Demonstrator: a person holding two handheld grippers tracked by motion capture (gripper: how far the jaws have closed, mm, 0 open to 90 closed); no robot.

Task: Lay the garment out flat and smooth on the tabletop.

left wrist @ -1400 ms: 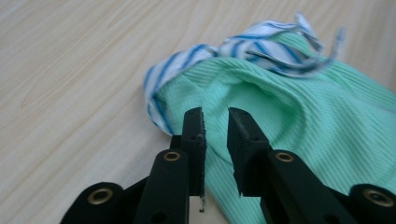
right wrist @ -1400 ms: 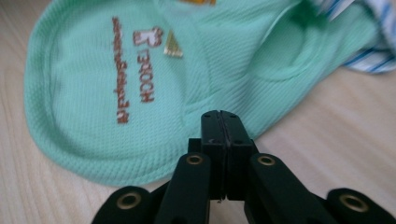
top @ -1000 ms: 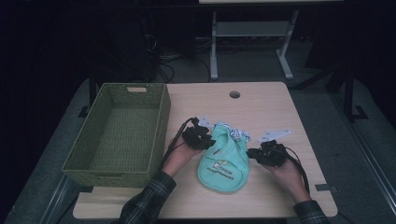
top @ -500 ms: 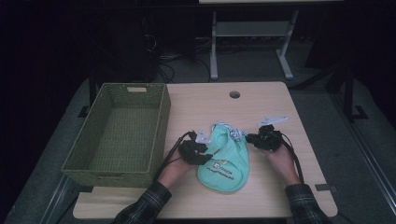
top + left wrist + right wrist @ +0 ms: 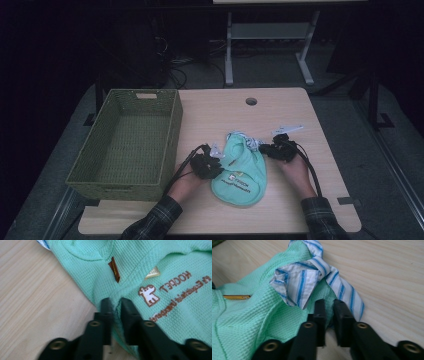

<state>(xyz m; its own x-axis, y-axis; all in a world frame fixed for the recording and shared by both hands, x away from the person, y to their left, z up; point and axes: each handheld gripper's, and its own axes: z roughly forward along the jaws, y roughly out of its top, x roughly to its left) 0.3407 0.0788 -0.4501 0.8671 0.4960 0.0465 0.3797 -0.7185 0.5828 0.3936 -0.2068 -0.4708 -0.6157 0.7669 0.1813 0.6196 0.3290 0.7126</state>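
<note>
— Both tongs dropped onto the green bib (image 5: 239, 172); left tongs (image 5: 216, 167) just closed, clamped on its left edge, right tongs (image 5: 264, 148) clamped on cloth beside the striped tie (image 5: 342, 293).
— Risks?
— Thin pinch; a pull may slip. Basket (image 5: 125, 142) left of both, table (image 5: 280, 120) otherwise unobstructed.

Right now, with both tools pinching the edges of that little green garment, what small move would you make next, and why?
Probably lift both tools together. The left tool has just been closing and pinches a fold of the green garment at its edge; the right tool is shut on the edge beside the striped collar. The garment lies flat on the table, beside the wicker basket.
</note>
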